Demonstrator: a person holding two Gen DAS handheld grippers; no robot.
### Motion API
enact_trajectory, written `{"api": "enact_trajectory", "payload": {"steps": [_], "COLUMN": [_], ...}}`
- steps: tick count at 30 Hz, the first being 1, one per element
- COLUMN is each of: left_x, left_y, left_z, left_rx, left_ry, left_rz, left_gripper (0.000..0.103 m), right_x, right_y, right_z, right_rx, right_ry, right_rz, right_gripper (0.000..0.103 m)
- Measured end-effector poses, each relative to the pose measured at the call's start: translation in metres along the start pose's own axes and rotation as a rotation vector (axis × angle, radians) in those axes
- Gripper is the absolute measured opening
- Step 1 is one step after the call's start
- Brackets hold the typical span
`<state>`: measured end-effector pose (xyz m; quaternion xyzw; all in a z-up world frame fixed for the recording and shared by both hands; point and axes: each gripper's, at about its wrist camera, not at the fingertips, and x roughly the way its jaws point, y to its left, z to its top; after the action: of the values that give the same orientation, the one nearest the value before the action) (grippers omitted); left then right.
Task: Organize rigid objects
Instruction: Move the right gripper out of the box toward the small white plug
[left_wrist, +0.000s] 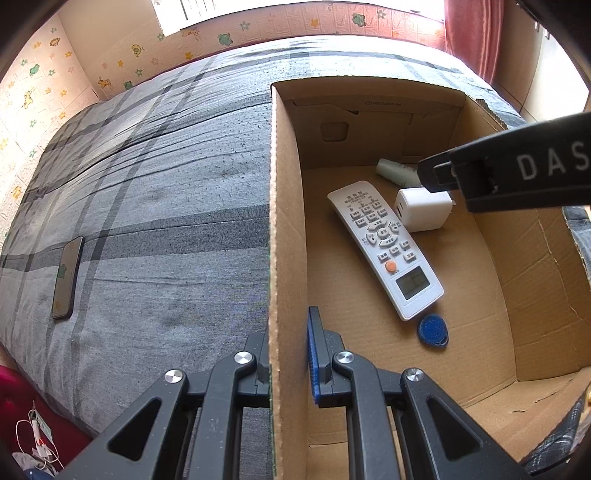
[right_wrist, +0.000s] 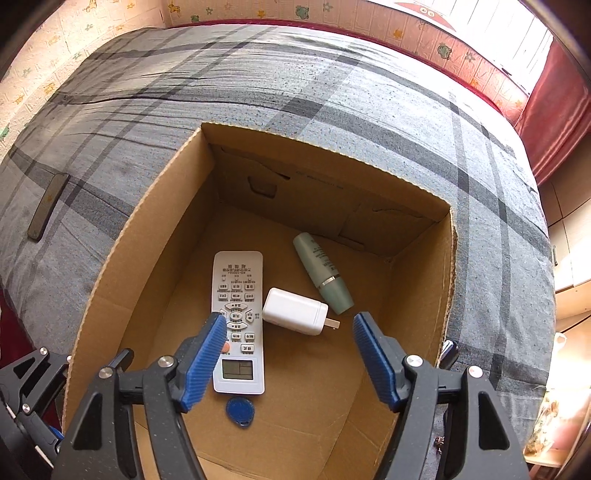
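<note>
**Open carton on bed, four rigid items inside**

Cardboard box (right_wrist: 147, 236): corrugated, brown, flaps torn off along ragged rims, set on grey plaid bedcover (right_wrist: 332, 92). On its floor:

- Remote control (right_wrist: 238, 295), white plastic, long slab with grey buttons, one orange button, small display; partly hidden behind a blue pad in right wrist view.
- Charger plug (right_wrist: 293, 311), white, blocky, rounded corners, two metal prongs, just beside the remote.
- Bottle (right_wrist: 321, 273), pale green cylinder with silver band, lying flat; mostly hidden in left wrist view.
- Key fob (right_wrist: 240, 410), blue, teardrop-shaped, near the remote's display end.

Right gripper (right_wrist: 290, 323): ribbed blue pads spread wide above the contents, nothing between them.

Left gripper (left_wrist: 288, 354): clamped on the box's side wall, one finger hidden behind the cardboard.

Phone (left_wrist: 67, 277): dark, flat, glossy, on the bedcover well apart from the box.
</note>
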<state>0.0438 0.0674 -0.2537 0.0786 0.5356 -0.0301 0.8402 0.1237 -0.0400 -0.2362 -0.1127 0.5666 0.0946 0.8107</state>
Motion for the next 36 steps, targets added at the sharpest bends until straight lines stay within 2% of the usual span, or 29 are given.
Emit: {"api": "enact_trajectory", "payload": {"steps": [11,23,36], "left_x": [0.001,0.001,0.001], "left_y": [0.001,0.0,-0.001], "left_z": [0.0,0.0,0.0], "left_rx": [0.001,0.002,0.004], "left_ry": [0.0,-0.001,-0.003], "left_rz": [0.006,0.006,0.009], "left_gripper": [0.013,0.013,0.013], "right_x": [-0.047,-0.075,-0.085], "right_y": [-0.01,-0.058,-0.125], "right_z": [-0.006,-0.024,-0.056], "right_rx": [0.026,0.12,0.234], "right_ry": [-0.086,-0.124,-0.116], "right_rz": [0.017,0.014,-0.045], "right_gripper": [0.102,0.103,0.103]}}
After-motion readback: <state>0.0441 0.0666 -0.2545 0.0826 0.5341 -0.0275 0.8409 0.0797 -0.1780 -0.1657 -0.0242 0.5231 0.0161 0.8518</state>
